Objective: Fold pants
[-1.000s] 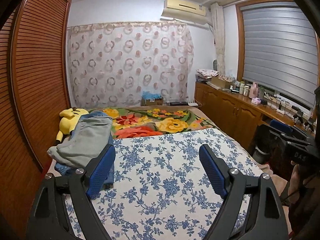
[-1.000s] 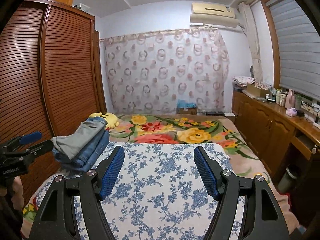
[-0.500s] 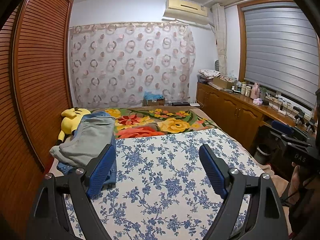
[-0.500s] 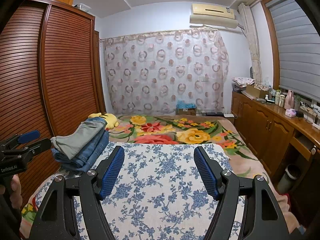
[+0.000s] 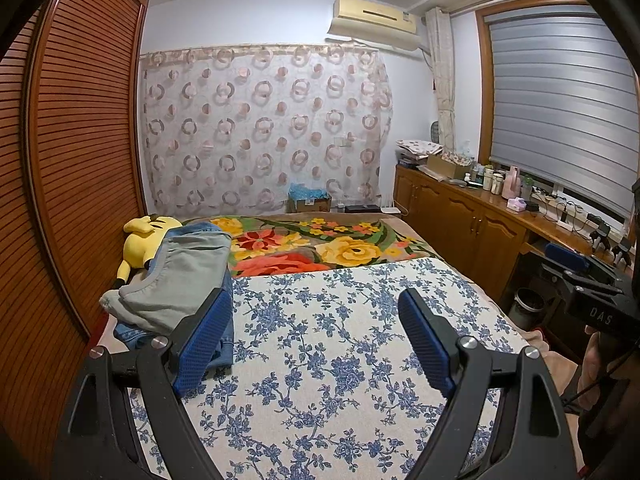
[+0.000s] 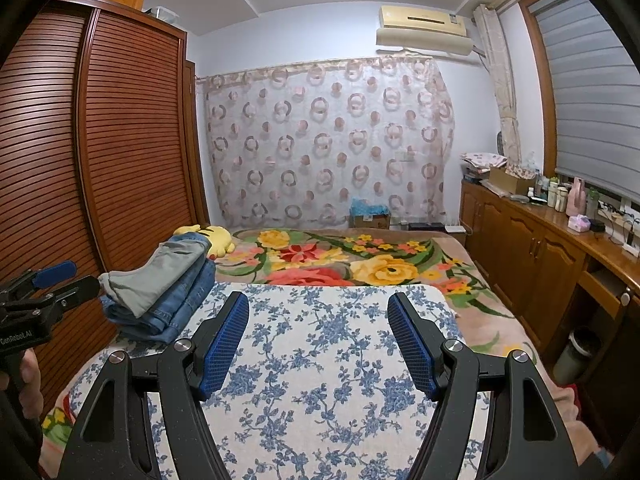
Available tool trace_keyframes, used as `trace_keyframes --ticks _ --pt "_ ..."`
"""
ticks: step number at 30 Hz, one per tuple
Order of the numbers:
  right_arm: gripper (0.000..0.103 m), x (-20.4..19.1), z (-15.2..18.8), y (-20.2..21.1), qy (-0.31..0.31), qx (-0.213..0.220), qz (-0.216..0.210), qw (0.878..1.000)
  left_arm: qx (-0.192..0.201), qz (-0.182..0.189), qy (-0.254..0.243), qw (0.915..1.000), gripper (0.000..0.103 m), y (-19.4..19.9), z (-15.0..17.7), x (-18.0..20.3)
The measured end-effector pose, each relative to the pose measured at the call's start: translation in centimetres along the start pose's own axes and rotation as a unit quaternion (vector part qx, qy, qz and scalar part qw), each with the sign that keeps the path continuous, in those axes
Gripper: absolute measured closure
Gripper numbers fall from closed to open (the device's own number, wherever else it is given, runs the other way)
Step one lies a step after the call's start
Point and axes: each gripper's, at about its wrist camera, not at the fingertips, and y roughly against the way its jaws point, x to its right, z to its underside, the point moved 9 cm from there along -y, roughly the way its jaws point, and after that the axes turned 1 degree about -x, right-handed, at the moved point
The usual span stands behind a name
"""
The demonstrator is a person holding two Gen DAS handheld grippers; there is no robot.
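**Both grippers held apart above the bed; folded pants stacked at the left edge**

Left gripper (image 5: pixel 316 336): jaws spread wide, nothing between the blue pads (image 5: pixel 202 344). It hangs over the blue-floral cloth (image 5: pixel 340 344) that covers the near part of the bed, touching neither cloth nor clothing. It also shows at the left edge of the right wrist view (image 6: pixel 48 284), held in a hand (image 6: pixel 24 376).

Right gripper (image 6: pixel 318 340): jaws likewise wide apart and empty, above the same cloth. In the left wrist view it appears at the far right (image 5: pixel 580 276), off the side of the bed.

Pants: a folded stack sits at the left edge of the bed, partly on the floral cloth. Grey pants (image 5: pixel 184 280) lie on top — blue jeans (image 6: pixel 176 308) underneath, their folded edges showing along the near side. In the left wrist view the left pad overlaps the stack's near corner; whether it touches cannot be told.

Surroundings: a yellow plush toy (image 5: pixel 140 240) lies just behind the stack, against it. A flowered blanket (image 5: pixel 340 244) covers the far half of the bed. A slatted wooden wardrobe (image 6: pixel 128 144) stands along the left side, a wooden cabinet (image 5: pixel 460 220) with bottles and boxes along the right, under a window blind (image 5: pixel 560 108). A ring-patterned curtain (image 6: pixel 332 140) hangs on the far wall.
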Motion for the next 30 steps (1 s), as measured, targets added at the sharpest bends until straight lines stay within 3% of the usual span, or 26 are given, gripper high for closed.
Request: trace_keyframes --ticks 30 --pt "0.029 -0.03 0.19 0.20 0.000 0.003 0.001 1.000 0.002 0.000 0.001 1.0000 0.017 0.02 -0.07 -0.39"
